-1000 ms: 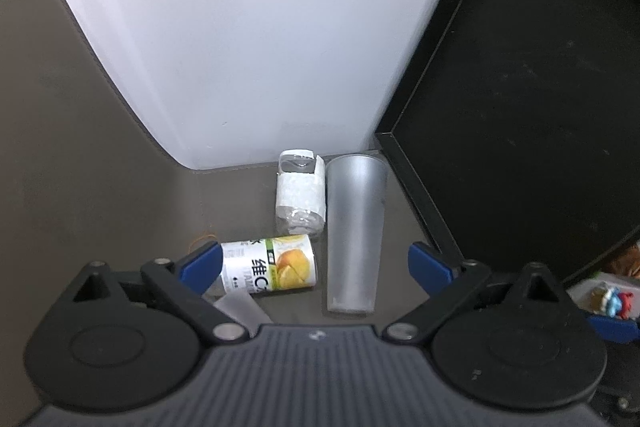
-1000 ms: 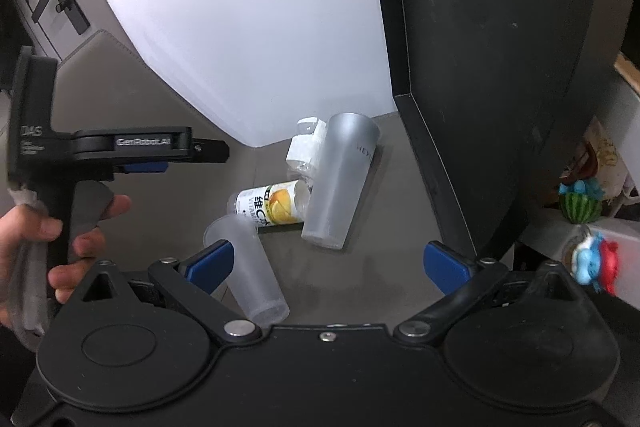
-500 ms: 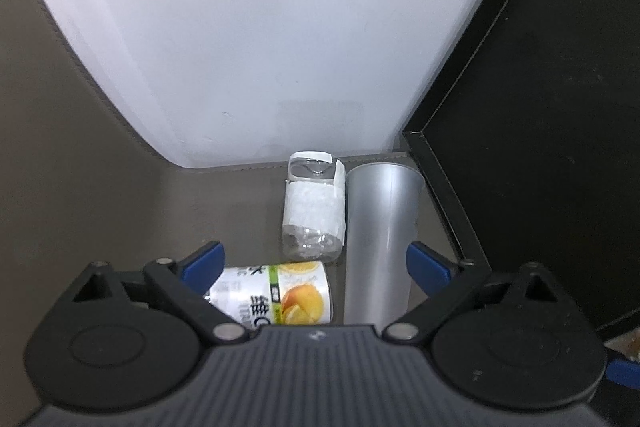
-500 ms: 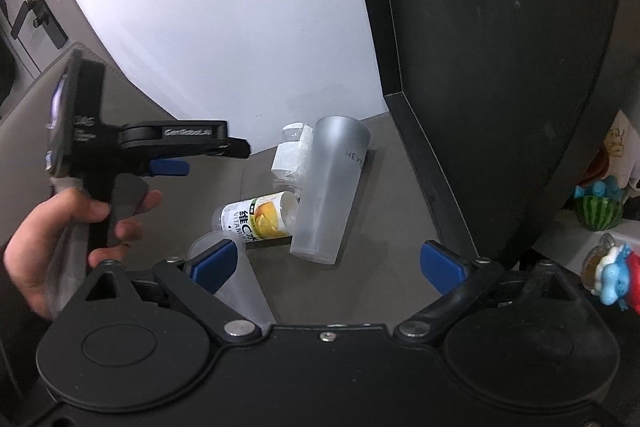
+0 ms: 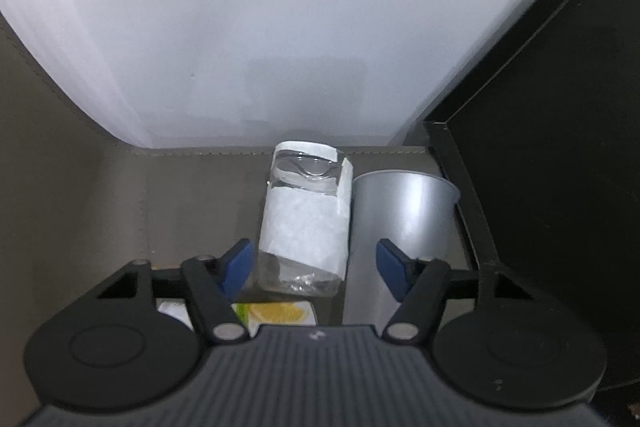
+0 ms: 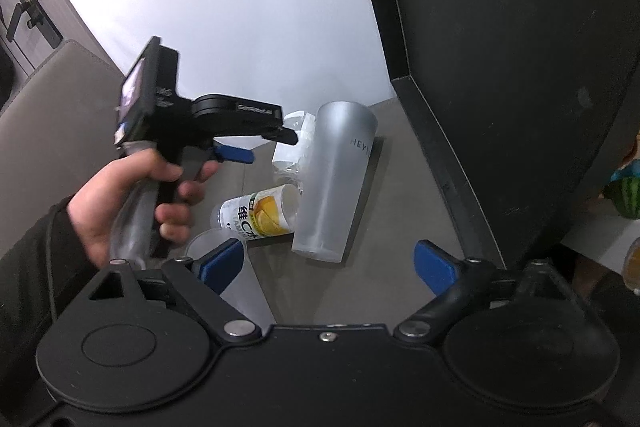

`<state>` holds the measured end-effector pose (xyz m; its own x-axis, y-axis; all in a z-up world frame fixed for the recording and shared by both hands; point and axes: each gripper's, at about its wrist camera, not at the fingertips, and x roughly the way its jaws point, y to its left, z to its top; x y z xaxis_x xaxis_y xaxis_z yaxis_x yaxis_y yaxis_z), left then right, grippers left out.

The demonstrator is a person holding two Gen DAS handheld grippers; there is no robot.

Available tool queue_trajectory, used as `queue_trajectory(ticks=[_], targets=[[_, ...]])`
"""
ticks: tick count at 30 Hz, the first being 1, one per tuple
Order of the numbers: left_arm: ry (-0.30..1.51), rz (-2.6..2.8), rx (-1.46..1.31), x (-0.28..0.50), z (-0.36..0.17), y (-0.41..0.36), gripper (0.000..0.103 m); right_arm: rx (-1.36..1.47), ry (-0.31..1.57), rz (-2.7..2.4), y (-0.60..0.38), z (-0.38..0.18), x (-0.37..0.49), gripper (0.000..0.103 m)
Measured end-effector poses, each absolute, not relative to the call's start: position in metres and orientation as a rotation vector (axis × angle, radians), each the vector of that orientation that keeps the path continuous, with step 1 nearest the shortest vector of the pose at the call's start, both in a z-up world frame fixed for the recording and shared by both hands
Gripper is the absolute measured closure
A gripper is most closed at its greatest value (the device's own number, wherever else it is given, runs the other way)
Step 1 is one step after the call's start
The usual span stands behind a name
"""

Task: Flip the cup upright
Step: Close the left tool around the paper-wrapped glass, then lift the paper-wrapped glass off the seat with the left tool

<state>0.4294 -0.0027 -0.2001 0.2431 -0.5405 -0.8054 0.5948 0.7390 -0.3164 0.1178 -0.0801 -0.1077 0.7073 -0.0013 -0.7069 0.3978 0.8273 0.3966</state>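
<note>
A tall frosted cup [image 5: 400, 223] [image 6: 334, 183] lies on its side on the grey surface, next to a dark panel. A clear bottle with a white label [image 5: 306, 223] [image 6: 290, 143] lies on its left. My left gripper [image 5: 314, 263] is open, its blue pads on either side of the bottle's near end; it also shows in the right wrist view [image 6: 256, 147] just above the bottle. My right gripper [image 6: 328, 267] is open and empty, back from the cup. A smaller frosted cup [image 6: 236, 275] lies on its side by its left finger.
A bottle with a yellow fruit label [image 6: 260, 215] [image 5: 276, 313] lies on its side between the cups. A white wall [image 5: 280, 7] stands behind. A black panel [image 6: 500, 27] closes the right side. Toys [image 6: 624, 187] sit at the far right.
My left gripper has moved forward and down toward the white-label bottle and its jaws have narrowed around it. The right gripper has shifted a little closer. The objects have not moved.
</note>
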Motion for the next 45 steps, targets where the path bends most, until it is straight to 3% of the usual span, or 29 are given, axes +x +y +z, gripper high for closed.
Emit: queue_trajectory(ticks=[5, 23, 45], targets=[[1.095, -0.766, 0.073, 0.441, -0.217, -0.013, 0.047, 0.561, 0.763, -0.231, -0.08, -0.111, 0.12, 0.012], [1.109, -0.771, 0.147, 0.455, -0.24, -0.045, 0.042, 0.557, 0.779, -0.248, -0.07, -0.118, 0.119, 0.012], [1.04, -0.817, 0.098, 0.405, -0.165, 0.01, 0.042, 0.622, 0.745, -0.234, -0.076, -0.11, 0.104, 0.012]])
